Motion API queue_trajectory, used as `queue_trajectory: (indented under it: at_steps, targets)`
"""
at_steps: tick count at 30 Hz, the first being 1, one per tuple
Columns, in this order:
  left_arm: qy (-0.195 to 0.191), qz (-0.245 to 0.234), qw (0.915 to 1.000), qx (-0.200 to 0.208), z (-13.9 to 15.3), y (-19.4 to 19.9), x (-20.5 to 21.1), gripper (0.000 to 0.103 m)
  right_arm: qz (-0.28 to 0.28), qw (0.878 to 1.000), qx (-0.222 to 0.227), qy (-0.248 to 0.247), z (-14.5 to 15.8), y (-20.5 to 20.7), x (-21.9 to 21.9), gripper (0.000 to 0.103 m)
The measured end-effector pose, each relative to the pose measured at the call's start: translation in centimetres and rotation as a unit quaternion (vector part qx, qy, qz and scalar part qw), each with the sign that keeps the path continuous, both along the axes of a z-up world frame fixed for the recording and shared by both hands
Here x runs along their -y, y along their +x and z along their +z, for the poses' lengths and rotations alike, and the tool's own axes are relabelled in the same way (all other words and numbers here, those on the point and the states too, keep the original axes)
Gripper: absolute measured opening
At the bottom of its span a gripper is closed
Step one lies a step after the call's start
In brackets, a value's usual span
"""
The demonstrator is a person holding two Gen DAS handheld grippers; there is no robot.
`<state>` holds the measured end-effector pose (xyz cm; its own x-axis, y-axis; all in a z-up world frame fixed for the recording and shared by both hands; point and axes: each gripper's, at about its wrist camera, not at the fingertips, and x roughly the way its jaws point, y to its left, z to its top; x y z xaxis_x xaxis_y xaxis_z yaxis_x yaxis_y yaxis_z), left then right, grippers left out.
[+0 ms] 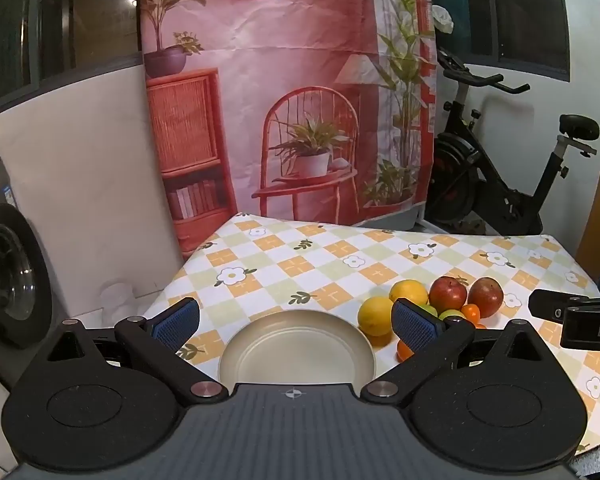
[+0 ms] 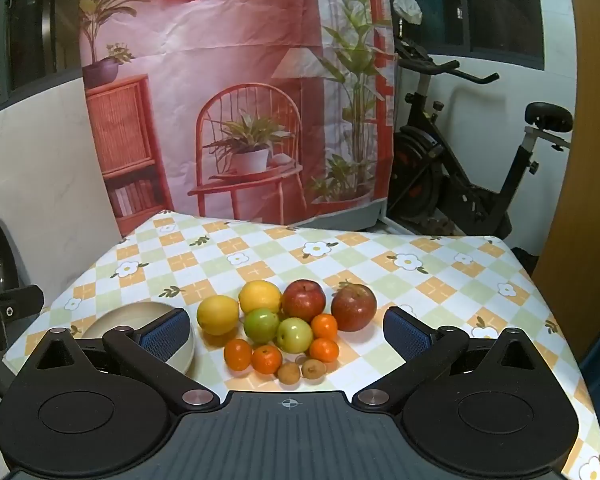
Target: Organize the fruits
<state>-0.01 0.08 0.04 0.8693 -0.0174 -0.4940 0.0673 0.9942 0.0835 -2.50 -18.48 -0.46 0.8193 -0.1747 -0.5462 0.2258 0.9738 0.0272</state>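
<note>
Left gripper [image 1: 296, 322] is hovering over the cream bowl [image 1: 296, 350], jaws spread wide, gripping nothing. Right gripper [image 2: 286, 330] is hanging likewise wide and empty above the fruit pile. Fruit is sitting clustered on the checked tablecloth [image 2: 440, 280], just right of the bowl: two lemons [image 2: 218, 315], two red apples [image 2: 304, 300], two green apples [image 2: 261, 325], four tangerines [image 2: 266, 359], two small brown fruits [image 2: 289, 373] nearest the camera.
</note>
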Motion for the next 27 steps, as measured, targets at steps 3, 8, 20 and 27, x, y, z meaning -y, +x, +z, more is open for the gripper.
queue_trajectory:
  at_steps: [3,8,20,27]
  targets:
    - [0.002,-0.004,1.0000,0.002,0.06,-0.09,-0.14,0.103,0.001,1.000,0.000,0.000,0.01,-0.04,-0.04,0.103]
    - [0.008,-0.001,1.0000,0.002,-0.09,0.02,-0.23,0.103,0.001,1.000,-0.001,0.000,0.02,0.02,0.04,0.103]
    - [0.012,-0.001,0.9999,0.008,0.19,-0.31,-0.14,0.103,0.000,1.000,0.002,-0.003,0.10,-0.03,0.08,0.103]
    - [0.011,-0.001,0.9999,0.011,0.29,-0.45,-0.20,0.103,0.000,1.000,0.002,-0.004,0.21,-0.09,0.15,0.103]
